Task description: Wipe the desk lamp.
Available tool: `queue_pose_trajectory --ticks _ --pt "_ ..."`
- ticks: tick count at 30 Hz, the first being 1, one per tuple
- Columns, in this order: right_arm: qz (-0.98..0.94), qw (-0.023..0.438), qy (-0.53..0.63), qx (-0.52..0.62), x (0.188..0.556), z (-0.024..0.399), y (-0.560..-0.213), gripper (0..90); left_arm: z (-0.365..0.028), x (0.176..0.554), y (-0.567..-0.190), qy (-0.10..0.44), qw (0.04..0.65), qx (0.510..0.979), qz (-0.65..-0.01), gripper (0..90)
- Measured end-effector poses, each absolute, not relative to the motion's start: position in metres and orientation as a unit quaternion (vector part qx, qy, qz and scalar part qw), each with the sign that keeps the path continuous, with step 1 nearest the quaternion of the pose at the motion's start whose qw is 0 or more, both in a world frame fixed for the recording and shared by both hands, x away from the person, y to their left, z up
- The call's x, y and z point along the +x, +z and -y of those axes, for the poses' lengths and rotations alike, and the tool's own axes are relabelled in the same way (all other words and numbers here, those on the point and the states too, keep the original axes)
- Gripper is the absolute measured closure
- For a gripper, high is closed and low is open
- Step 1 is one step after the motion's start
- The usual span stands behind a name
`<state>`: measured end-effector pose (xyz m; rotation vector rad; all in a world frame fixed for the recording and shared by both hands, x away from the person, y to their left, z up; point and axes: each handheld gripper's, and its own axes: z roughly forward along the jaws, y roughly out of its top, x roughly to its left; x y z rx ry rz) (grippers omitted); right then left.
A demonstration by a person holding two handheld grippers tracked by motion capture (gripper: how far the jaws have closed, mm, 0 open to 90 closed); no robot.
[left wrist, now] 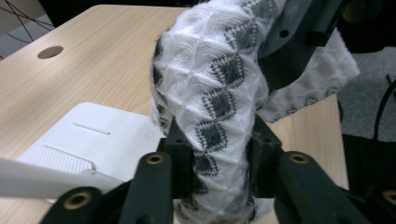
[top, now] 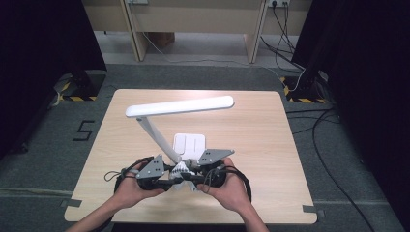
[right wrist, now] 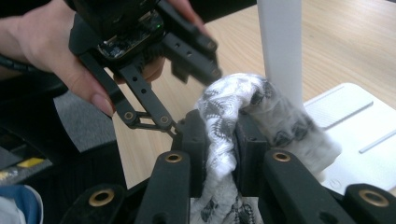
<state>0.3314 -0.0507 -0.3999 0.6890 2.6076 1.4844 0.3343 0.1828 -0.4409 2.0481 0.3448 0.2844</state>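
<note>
Both forearms reach in from the near edge of the table, hands close together. The left hand (top: pixel 131 189) holds the black two-jaw left gripper (top: pixel 170 183), its jaws clamped tight; the right hand (top: pixel 231 191) holds the black two-jaw right gripper (top: pixel 193 180), likewise clamped, the two facing each other.

A black "5" (top: pixel 85 130) marks the floor (left of the table (top: pixel 270 145)).

We list: knitted cloth (left wrist: pixel 212 93), white-and-grey, textured; lamp (top: pixel 180 106), smooth matt white plastic; desk (top: pixel 251 130), pale wood-grain; fingers (right wrist: pixel 196 140), matt black plastic.
</note>
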Motion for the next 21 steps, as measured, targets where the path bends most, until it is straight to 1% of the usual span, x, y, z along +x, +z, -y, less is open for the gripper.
queue_pose_trajectory --ticks 3,4,5,6,7,8,9,10,11,14,18,21 --pt "-0.841 0.027 0.49 0.226 0.333 0.049 -0.4 74.7 -0.187 0.334 -0.44 0.114 0.502 0.843 -0.153 71.8" --pt "-0.839 0.025 0.494 0.229 0.333 0.048 -0.401 72.0 -0.189 0.333 -0.439 0.111 0.505 0.842 -0.156 71.8" --pt "-0.834 0.024 0.499 0.233 0.334 0.046 -0.401 66.9 -0.192 0.333 -0.438 0.106 0.506 0.84 -0.164 73.2" --pt "-0.834 0.024 0.499 0.233 0.334 0.046 -0.401 66.9 -0.192 0.333 -0.438 0.106 0.506 0.84 -0.164 73.5" --pt "-0.833 0.025 0.502 0.233 0.334 0.045 -0.401 63.8 -0.194 0.333 -0.437 0.103 0.507 0.839 -0.168 73.5" --pt "-0.827 0.025 0.509 0.239 0.335 0.045 -0.4 57.0 -0.198 0.332 -0.436 0.105 0.504 0.839 -0.179 73.9" --pt "-0.827 0.025 0.509 0.239 0.335 0.045 -0.4 57.0 -0.198 0.332 -0.436 0.105 0.504 0.839 -0.179 74.0" --pt "-0.815 0.029 0.523 0.248 0.337 0.047 -0.397 52.2 -0.2 0.332 -0.436 0.108 0.5 0.84 -0.183 74.1" --pt "-0.815 0.029 0.523 0.248 0.337 0.047 -0.397 52.2 -0.202 0.332 -0.436 0.108 0.497 0.84 -0.187 74.1" --pt "-0.797 0.04 0.543 0.262 0.342 0.054 -0.393 48.4 -0.21 0.33 -0.435 0.114 0.485 0.844 -0.196 74.2" --pt "-0.776 0.044 0.565 0.277 0.349 0.061 -0.393 47.9 -0.215 0.326 -0.433 0.123 0.475 0.847 -0.203 74.1" --pt "-0.765 0.048 0.574 0.289 0.353 0.065 -0.394 47.8 -0.224 0.322 -0.433 0.127 0.467 0.847 -0.221 74.0"
